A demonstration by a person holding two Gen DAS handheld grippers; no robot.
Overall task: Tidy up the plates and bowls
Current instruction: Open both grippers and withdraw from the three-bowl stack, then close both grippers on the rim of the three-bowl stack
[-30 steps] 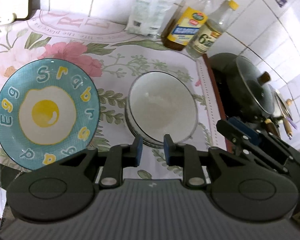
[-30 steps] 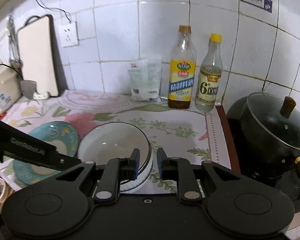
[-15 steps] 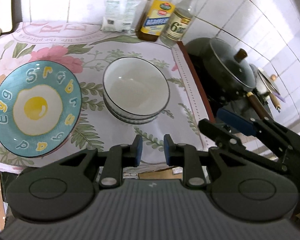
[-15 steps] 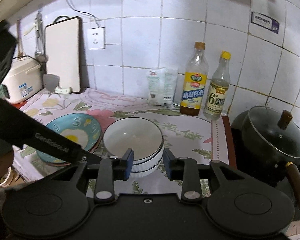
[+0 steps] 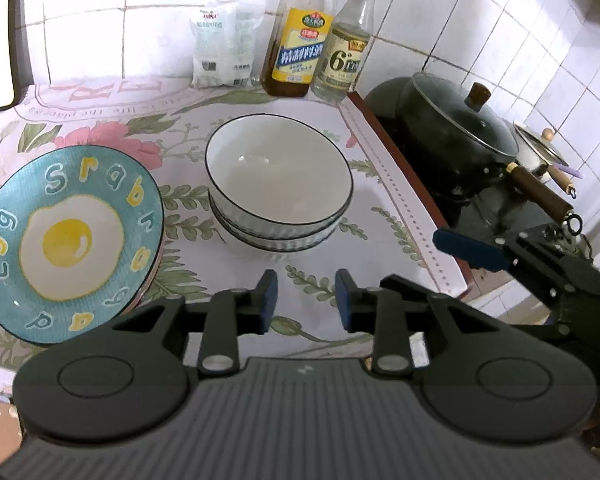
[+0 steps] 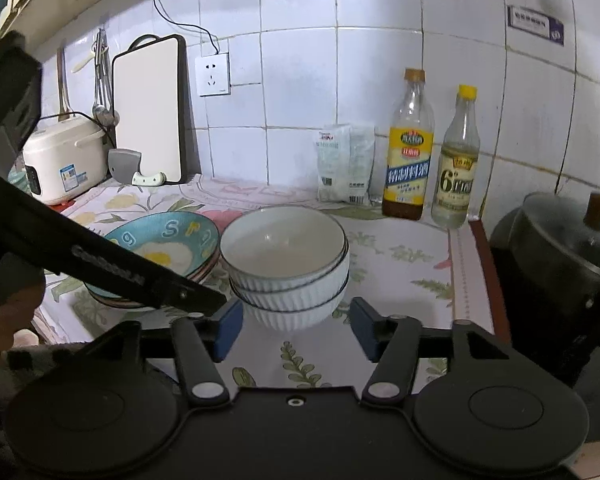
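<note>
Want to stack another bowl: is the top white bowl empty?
Empty: the top white bowl shows only its bare white inside in both views.

I'm in a home kitchen. White tiled wall with a socket, counter under a floral cloth. Rice cooker and cutting board at the left, ladles hung beside them. Two bottles, probably oil and vinegar, plus a white bag against the wall. Lidded black pot on a dark stove. Stacked bowls and egg plate on the counter.
</note>
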